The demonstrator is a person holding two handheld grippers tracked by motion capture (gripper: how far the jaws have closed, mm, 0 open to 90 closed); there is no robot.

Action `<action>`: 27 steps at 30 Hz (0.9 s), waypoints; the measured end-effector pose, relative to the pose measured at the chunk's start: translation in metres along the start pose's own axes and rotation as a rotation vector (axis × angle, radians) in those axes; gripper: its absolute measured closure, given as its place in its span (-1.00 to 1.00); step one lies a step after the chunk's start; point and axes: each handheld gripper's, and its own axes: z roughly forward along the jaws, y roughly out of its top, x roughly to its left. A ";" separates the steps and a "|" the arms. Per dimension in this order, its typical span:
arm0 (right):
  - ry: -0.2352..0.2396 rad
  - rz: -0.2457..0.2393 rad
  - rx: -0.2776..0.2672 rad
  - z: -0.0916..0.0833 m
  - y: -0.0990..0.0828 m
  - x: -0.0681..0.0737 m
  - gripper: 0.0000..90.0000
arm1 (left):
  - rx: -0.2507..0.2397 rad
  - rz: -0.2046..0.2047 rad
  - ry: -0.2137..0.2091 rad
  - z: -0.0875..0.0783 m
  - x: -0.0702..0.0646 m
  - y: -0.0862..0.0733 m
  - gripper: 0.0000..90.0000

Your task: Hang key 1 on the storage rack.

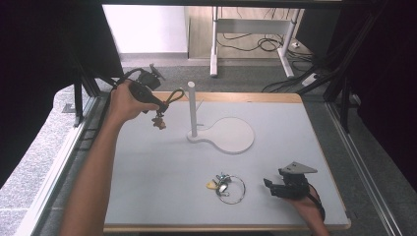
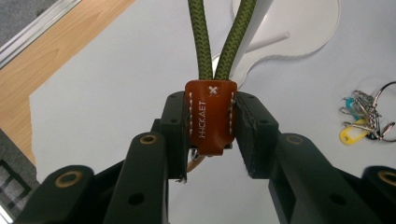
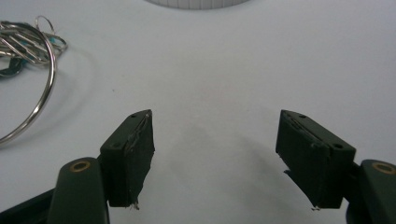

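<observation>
My left gripper (image 1: 160, 104) (image 2: 211, 123) is shut on the orange leather tab (image 2: 210, 116) of a keychain. Its green cord loop (image 1: 175, 95) (image 2: 224, 39) reaches toward the white post (image 1: 192, 109), and a small brown charm (image 1: 158, 122) dangles below the hand. The post stands on a white keyhole-shaped base (image 1: 231, 135) (image 2: 299, 32). A large metal ring with keys and coloured tags (image 1: 227, 187) (image 2: 366, 116) (image 3: 28, 51) lies flat on the table. My right gripper (image 1: 269, 186) (image 3: 215, 144) rests low at the front right, open and holding nothing, just right of that ring.
The white tabletop (image 1: 162, 172) has a wooden rim (image 1: 226, 97). A black frame and rails (image 1: 83, 93) flank both sides. Desk legs and cables (image 1: 275, 46) sit on the floor beyond the far edge.
</observation>
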 end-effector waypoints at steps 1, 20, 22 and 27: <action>-0.001 0.000 -0.006 -0.001 0.000 0.000 -0.38 | -0.002 0.004 -0.001 0.000 0.001 0.001 0.48; -0.002 -0.009 -0.016 -0.006 0.001 0.000 -0.38 | 0.005 -0.012 -0.032 0.021 0.012 0.021 0.48; -0.003 -0.008 -0.015 -0.007 0.001 0.000 -0.38 | 0.012 -0.010 -0.034 0.023 0.011 0.022 0.48; -0.004 -0.008 -0.013 -0.007 0.001 0.001 -0.38 | 0.023 -0.007 -0.038 0.027 0.009 0.022 0.48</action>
